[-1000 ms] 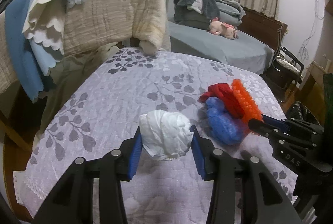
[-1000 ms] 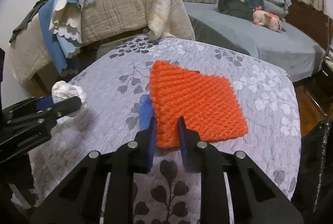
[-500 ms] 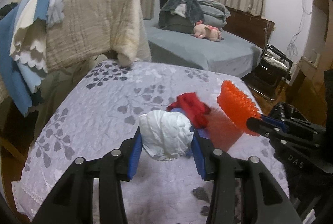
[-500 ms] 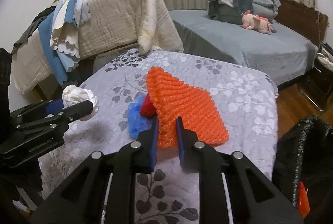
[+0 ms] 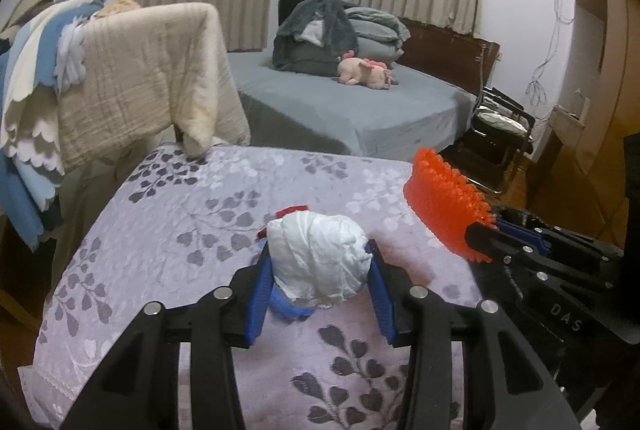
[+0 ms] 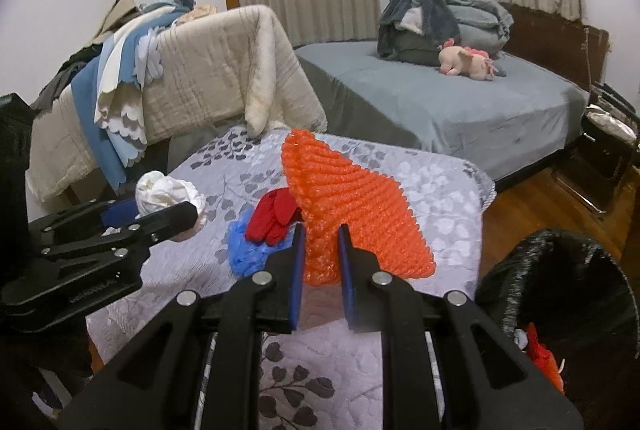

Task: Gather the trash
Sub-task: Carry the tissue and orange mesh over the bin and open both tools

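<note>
My left gripper (image 5: 318, 270) is shut on a crumpled white paper ball (image 5: 318, 262), held above the floral quilt (image 5: 168, 214); it also shows in the right wrist view (image 6: 168, 192). My right gripper (image 6: 320, 250) is shut on an orange bubble-wrap sheet (image 6: 348, 214), lifted off the quilt; the sheet shows at right in the left wrist view (image 5: 444, 202). A red scrap (image 6: 274, 214) lies on a blue crumpled scrap (image 6: 244, 250) on the quilt. A black trash bag (image 6: 560, 294) stands open at the lower right, with red trash inside.
A bench draped with beige and blue blankets (image 6: 180, 78) stands behind the quilt. A grey bed (image 6: 440, 102) with a pink plush toy (image 6: 464, 60) lies beyond. A folding chair (image 5: 500, 134) stands at the right, on wooden floor.
Both grippers have risen and pulled back with their loads. The orange sheet has come up off the quilt, uncovering the red and blue scraps. The trash bag has come into the right view.
</note>
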{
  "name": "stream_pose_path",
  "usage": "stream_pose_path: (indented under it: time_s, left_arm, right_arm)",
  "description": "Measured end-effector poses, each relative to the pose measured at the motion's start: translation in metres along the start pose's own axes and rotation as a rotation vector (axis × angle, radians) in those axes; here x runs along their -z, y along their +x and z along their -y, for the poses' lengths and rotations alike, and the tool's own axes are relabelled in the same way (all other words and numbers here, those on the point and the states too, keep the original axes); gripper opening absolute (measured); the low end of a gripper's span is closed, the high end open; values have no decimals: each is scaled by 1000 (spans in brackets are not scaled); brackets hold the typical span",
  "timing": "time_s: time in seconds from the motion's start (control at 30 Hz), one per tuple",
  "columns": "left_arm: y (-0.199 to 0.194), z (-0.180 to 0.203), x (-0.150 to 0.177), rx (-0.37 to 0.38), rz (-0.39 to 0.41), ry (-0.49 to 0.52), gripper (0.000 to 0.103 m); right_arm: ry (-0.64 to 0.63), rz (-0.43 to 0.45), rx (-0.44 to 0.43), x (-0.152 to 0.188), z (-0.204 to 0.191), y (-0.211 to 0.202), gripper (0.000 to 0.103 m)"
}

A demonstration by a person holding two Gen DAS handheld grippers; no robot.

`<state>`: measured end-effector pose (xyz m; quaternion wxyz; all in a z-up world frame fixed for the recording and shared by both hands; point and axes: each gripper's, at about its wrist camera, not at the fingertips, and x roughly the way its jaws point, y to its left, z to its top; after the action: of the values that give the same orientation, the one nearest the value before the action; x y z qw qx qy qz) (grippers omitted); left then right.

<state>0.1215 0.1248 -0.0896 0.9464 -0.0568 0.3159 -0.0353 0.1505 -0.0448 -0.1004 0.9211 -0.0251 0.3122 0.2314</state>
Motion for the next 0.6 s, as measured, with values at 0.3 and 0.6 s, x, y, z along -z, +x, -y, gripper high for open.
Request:
stream_pose_path:
  time_s: [0.3, 0.6]
  left_arm:
    - [-4, 42, -12, 56, 22, 40, 44]
    - [1, 101, -19, 139, 43, 94, 44]
  right_arm:
    - [24, 51, 52, -1, 31, -40, 15]
    - [86, 73, 145, 11, 77, -72, 15]
